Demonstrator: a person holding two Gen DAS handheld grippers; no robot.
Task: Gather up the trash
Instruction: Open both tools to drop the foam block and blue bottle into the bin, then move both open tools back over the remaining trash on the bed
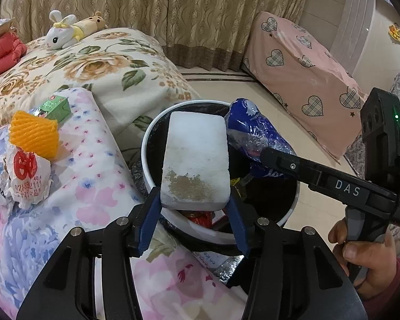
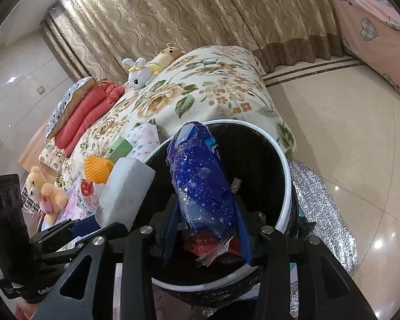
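Observation:
A round bin [image 1: 146,160] with a white rim and black liner stands against the bed. My left gripper [image 1: 193,205] is shut on the lower end of a white foam block [image 1: 197,157] with a brown stain, and holds it up over the bin's mouth. From the right, my right gripper [image 1: 266,154] reaches over the same bin, shut on a crinkled blue starry wrapper [image 1: 250,130]. In the right wrist view the wrapper [image 2: 200,176] stands between the blue pads of the right gripper [image 2: 208,226], above the bin [image 2: 286,181]. Red trash lies inside. The foam block [image 2: 125,189] shows at the left.
On the floral bedding to the left lie an orange foam net [image 1: 34,136], a green carton [image 1: 57,106] and a crumpled white wrapper with red print [image 1: 26,178]. A pink heart-patterned cover [image 1: 301,61] stands across the tiled floor. A silver foil sheet [image 2: 320,200] lies beside the bin.

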